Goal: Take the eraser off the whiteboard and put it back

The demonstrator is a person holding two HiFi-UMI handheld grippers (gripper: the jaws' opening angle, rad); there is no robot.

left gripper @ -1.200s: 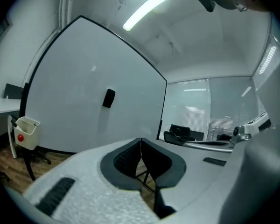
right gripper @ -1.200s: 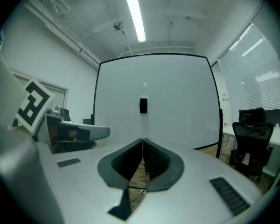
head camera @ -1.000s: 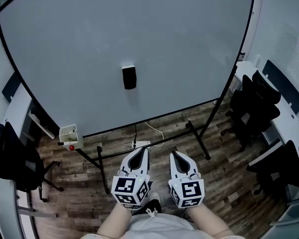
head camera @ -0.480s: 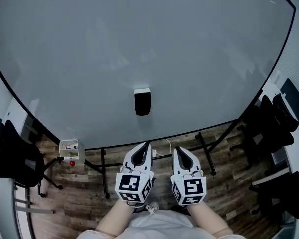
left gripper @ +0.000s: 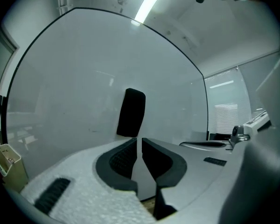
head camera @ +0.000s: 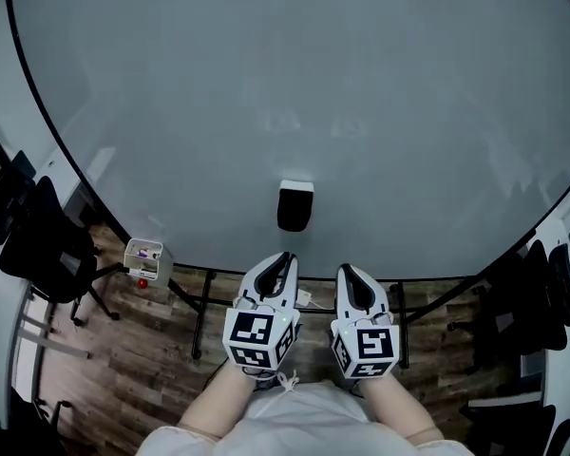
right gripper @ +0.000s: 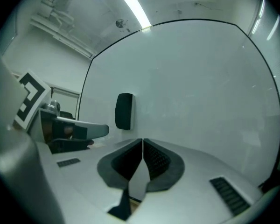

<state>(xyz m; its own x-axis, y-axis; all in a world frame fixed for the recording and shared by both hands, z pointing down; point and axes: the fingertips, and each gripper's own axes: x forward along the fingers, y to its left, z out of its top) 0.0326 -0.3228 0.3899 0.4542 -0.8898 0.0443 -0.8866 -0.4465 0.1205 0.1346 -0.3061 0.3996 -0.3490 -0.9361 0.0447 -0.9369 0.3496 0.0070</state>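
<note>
A black eraser clings to the large whiteboard, low and near the middle. My left gripper points at the board just below the eraser, its jaws shut with nothing between them. In the left gripper view the eraser stands right above the closed tips. My right gripper is beside the left one, also shut and empty. The right gripper view has the eraser up and left of the closed tips. Neither gripper touches the eraser.
The whiteboard stands on a black wheeled frame over a wood-plank floor. A small white box with a red item hangs at the board's lower left. Black office chairs stand at the left and right.
Both grippers and the head have come closer to the whiteboard; the board fills more of the view and the eraser sits lower and nearer the gripper tips. Both jaws stay shut.
</note>
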